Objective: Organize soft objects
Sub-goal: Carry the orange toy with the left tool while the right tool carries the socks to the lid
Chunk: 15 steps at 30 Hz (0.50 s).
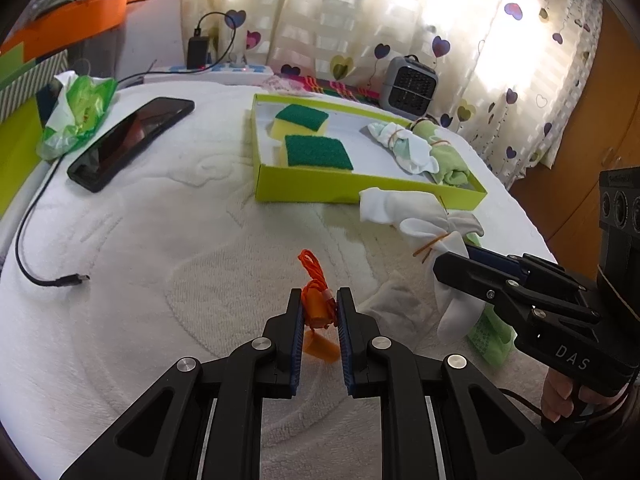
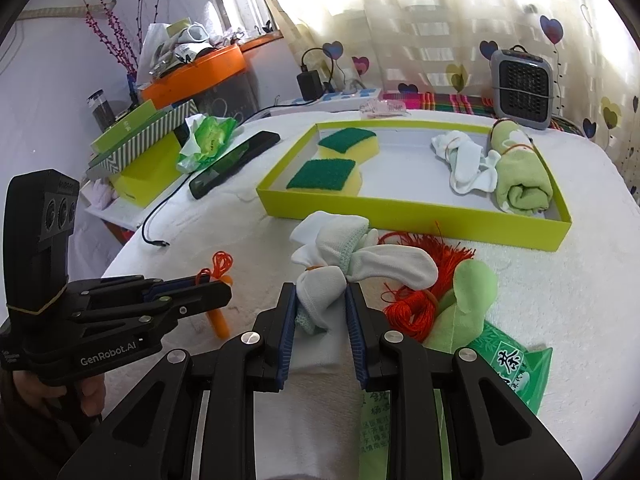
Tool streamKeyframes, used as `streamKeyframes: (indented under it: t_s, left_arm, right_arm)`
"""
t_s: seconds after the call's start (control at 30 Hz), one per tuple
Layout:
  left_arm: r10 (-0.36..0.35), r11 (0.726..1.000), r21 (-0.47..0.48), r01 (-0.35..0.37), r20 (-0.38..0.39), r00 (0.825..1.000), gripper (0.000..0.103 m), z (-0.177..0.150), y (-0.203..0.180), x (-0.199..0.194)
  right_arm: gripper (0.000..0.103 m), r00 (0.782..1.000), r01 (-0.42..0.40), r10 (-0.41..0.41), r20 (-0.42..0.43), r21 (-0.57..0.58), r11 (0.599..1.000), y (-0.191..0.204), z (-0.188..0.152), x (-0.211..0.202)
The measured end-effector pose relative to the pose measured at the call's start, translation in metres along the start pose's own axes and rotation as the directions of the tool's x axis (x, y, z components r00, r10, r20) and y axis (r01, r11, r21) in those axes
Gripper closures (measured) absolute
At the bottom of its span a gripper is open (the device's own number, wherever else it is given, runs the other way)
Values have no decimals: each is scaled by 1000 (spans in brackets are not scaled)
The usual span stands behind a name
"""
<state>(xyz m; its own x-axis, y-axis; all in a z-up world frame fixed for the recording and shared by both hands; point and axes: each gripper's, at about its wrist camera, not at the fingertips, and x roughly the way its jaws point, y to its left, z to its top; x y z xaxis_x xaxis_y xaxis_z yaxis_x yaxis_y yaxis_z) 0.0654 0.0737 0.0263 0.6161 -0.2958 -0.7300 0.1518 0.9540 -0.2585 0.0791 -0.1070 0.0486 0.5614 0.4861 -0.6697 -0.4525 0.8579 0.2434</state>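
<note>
- Two grippers work over a white towel-covered surface. The left gripper has its jaws nearly together, pinching a small orange corded piece; its own camera shows the looped cord rising above the pads.
- The right gripper is clamped on a bundle of white socks tied with a rubber band, jaws narrow on the cloth.
- Only the right wrist view shows what lies just beside that bundle: an orange-red tassel of thread, a light green soft toy and a green printed packet. From the left wrist view these are mostly hidden behind the right gripper.
- A yellow-green tray stands beyond, holding two sponges at one end and a second sock bundle touching a rolled green cloth at the other.
- Left of the tray lie a black phone, a green tissue pack and a loose cable.
- Each view shows part of the hand holding the other gripper.
</note>
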Motion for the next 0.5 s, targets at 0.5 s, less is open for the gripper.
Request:
streamKeyframes:
  t_s: [0.5]
  left_arm:
    - [3, 999, 39, -5, 48, 999, 89, 14, -12, -11]
  right_arm:
    - [77, 998, 0, 0, 67, -4, 1000, -3, 12, -17]
